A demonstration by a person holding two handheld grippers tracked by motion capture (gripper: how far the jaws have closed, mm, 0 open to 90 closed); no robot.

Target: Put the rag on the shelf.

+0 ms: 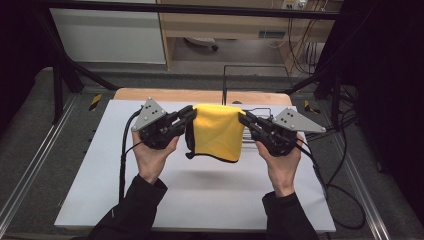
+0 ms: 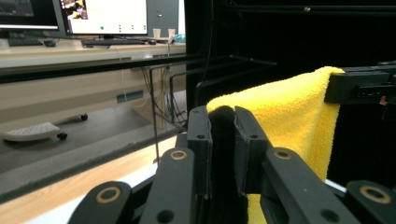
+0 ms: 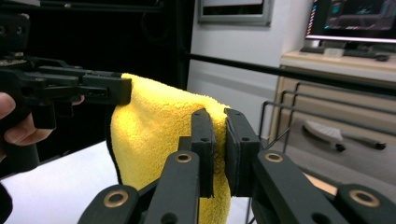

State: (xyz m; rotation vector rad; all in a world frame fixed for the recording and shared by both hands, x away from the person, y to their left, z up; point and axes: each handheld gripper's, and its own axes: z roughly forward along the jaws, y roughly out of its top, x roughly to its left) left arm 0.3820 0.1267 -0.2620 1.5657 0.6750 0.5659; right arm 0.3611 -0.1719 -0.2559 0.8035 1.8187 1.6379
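A yellow cloth with a black edge (image 1: 218, 132) hangs in the air above the white table (image 1: 150, 195), stretched between both grippers. My left gripper (image 1: 189, 116) pinches the cloth's upper left corner, and in the left gripper view the dark hem (image 2: 222, 140) sits clamped between the jaws of that gripper (image 2: 222, 122). My right gripper (image 1: 246, 120) grips the upper right corner; the yellow cloth (image 3: 159, 135) is squeezed between its jaws (image 3: 219, 122). The cloth's lower part drapes free.
A black wire rack (image 1: 250, 82) stands at the table's far edge behind the cloth. A wooden strip (image 1: 165, 94) borders the far side. Cables (image 1: 122, 165) trail from both grippers along the table's sides.
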